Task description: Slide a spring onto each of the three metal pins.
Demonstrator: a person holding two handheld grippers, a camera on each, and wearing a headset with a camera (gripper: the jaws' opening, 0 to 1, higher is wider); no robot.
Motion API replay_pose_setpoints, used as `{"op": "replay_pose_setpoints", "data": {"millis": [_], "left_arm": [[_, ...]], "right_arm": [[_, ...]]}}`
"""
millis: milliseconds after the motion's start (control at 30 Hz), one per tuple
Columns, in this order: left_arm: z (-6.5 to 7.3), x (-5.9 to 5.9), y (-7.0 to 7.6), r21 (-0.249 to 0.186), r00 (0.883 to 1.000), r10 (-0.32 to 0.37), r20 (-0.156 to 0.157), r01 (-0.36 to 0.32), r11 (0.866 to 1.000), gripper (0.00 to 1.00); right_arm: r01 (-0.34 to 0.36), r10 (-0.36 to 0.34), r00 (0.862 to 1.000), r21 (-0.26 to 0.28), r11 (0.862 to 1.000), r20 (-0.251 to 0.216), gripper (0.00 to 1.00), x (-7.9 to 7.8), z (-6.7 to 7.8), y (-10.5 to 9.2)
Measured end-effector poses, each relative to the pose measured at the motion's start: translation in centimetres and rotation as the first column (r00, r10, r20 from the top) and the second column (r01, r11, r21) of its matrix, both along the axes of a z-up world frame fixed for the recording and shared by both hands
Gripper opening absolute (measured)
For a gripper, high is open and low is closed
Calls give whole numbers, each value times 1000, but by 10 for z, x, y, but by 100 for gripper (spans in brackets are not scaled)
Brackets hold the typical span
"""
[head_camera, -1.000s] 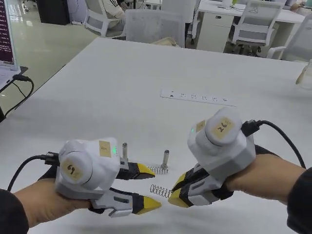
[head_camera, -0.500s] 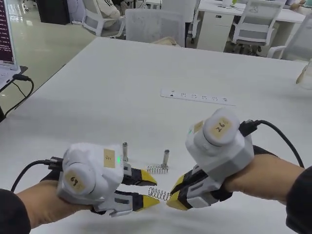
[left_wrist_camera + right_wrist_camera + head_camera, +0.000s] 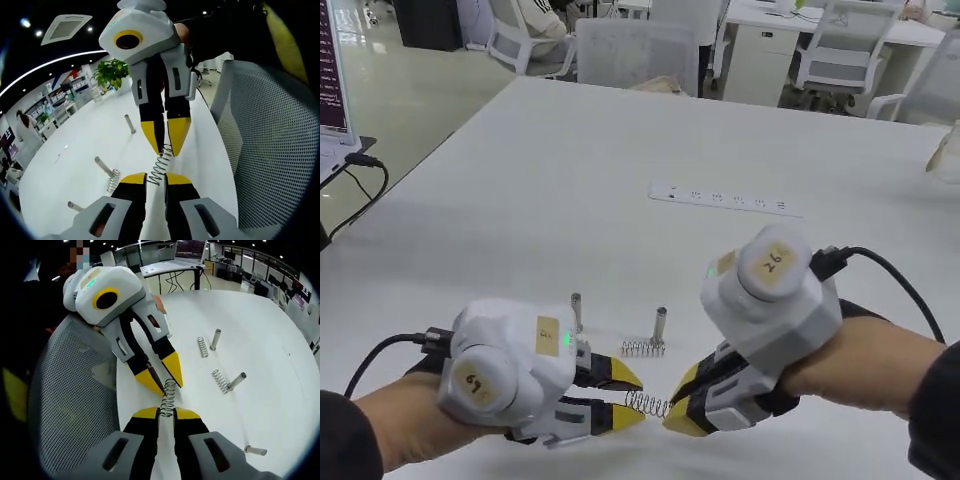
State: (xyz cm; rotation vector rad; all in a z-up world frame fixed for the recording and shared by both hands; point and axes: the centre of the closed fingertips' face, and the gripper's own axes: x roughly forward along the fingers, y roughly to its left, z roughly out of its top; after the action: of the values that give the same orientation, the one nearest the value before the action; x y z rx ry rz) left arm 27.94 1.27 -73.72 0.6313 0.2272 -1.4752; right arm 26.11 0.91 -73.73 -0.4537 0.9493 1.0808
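Observation:
A loose spring [image 3: 646, 403] is stretched between my two grippers just above the white table [image 3: 570, 180]. My right gripper [image 3: 678, 408] is shut on one end of it [image 3: 169, 396]. My left gripper [image 3: 632, 396] has its jaws drawn in on the other end [image 3: 159, 167]. Two metal pins [image 3: 577, 310] [image 3: 660, 325] stand upright just beyond the grippers. A second spring [image 3: 642, 348] lies at the foot of the right-hand pin. In the right gripper view a third pin [image 3: 255, 450] lies bare, and two other pins [image 3: 215, 339] [image 3: 236, 381] each have a spring [image 3: 201, 346] [image 3: 218, 380] beside them.
A white power strip [image 3: 725, 200] lies across the middle of the table. A laptop [image 3: 330, 70] and a black cable [image 3: 365, 185] are at the left edge. Office chairs [image 3: 635, 50] and desks stand beyond the far edge. A mesh chair back [image 3: 270, 150] is close behind the grippers.
My left gripper moved right toward the right gripper and its jaws narrowed around the free end of the spring. The right gripper held nearly still with the spring.

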Motion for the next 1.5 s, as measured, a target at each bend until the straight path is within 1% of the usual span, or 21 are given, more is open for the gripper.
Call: {"op": "replay_pose_setpoints", "data": {"millis": [133,267,300,367,467,533,600,633,767,800,867,900,1100,1300,1500], "left_arm": [[2,0,0,-13,1000,13,-24,-13,1000,6],[2,0,0,-20,999,16,-38,-17,1000,4],[2,-1,-3,-29,999,16,-51,-18,999,3],[4,0,-3,-40,998,23,-63,-26,999,3],[4,0,-4,-45,997,26,-69,-29,999,3],[4,0,-3,-47,996,29,-79,-32,998,3],[5,1,-3,-57,995,35,-92,-41,998,3],[6,2,-2,-68,994,41,-104,-48,997,3],[9,4,-2,-86,992,53,-119,-63,994,3],[10,5,-1,-96,990,60,-131,-73,993,3],[12,6,-1,-104,988,64,-139,-79,991,3],[12,6,-1,-106,988,65,-141,-80,991,3],[13,6,-1,-112,987,66,-145,-83,990,3],[12,4,-1,-108,987,63,-148,-79,991,3],[12,4,-1,-106,987,62,-150,-79,991,3]], "right_arm": [[1,-1,1000,15,1000,12,8,1,6,-1],[11,-12,1000,24,1000,26,8,4,10,-4],[13,-14,999,32,999,33,8,6,11,-5],[17,-18,999,42,999,28,8,5,13,-5],[16,-17,999,43,999,36,8,5,14,-4],[14,-16,999,47,999,43,8,6,15,-3],[14,-17,998,58,998,52,8,7,17,-2],[12,-16,998,59,998,58,8,7,18,-2],[15,-20,997,72,997,76,7,10,22,-1],[15,-21,996,75,997,85,7,11,24,-1],[17,-24,995,80,997,92,7,12,26,-1],[15,-24,995,82,997,101,7,13,27,0],[8,-16,994,77,997,112,7,14,30,2],[-10,2,993,61,998,121,7,13,32,4],[-18,10,992,60,998,129,7,14,34,7]]}}
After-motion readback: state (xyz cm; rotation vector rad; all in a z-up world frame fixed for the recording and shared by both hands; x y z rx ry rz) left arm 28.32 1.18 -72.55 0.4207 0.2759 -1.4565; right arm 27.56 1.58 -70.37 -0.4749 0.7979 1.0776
